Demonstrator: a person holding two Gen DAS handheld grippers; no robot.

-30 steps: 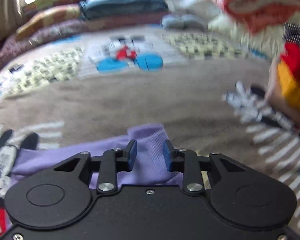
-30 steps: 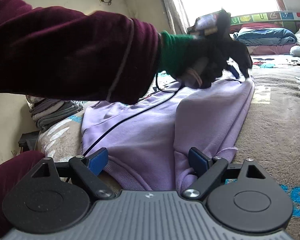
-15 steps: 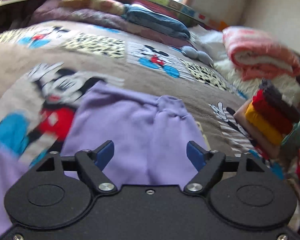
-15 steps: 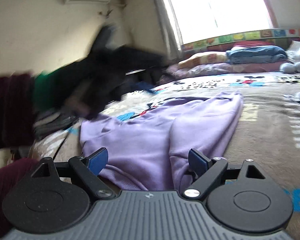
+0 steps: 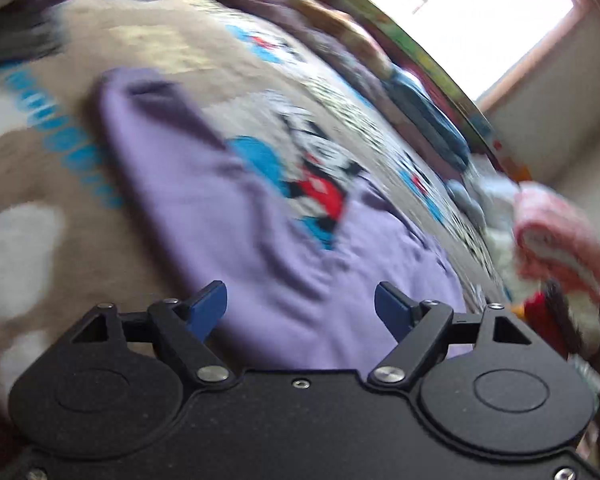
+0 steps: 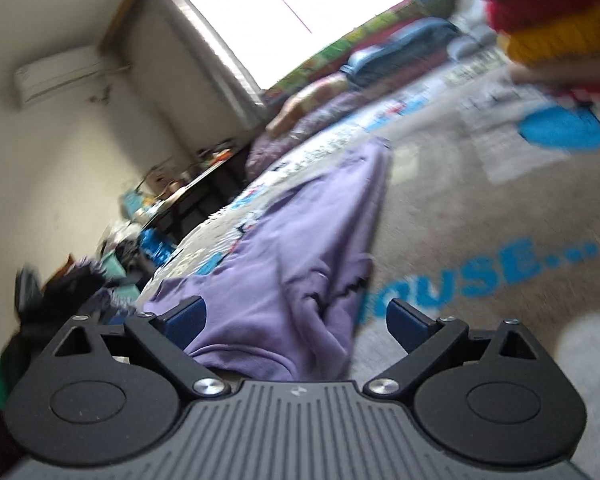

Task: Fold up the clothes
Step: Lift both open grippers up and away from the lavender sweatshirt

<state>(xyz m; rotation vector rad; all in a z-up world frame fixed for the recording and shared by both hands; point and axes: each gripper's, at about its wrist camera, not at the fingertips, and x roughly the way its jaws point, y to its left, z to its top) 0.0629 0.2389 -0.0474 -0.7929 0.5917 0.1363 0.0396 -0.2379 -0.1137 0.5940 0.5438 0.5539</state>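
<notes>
Since the earlier frames both cameras have swung and tilted, and the dark gloved hand has dropped to the lower left of the right wrist view. The left gripper (image 5: 300, 306) and right gripper (image 6: 296, 318) both hold their jaws spread wide, grasping nothing. The purple garment (image 5: 236, 216) lies spread on the cartoon-print blanket (image 5: 28, 184), filling the centre of both frames just ahead of the fingers.

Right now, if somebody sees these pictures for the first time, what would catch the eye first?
First the purple garment, spread on the brown cartoon-print blanket just ahead of both open grippers, left and right. Next the bright window at the far wall, and the pink-and-white folded blanket at the right edge of the left wrist view.
</notes>
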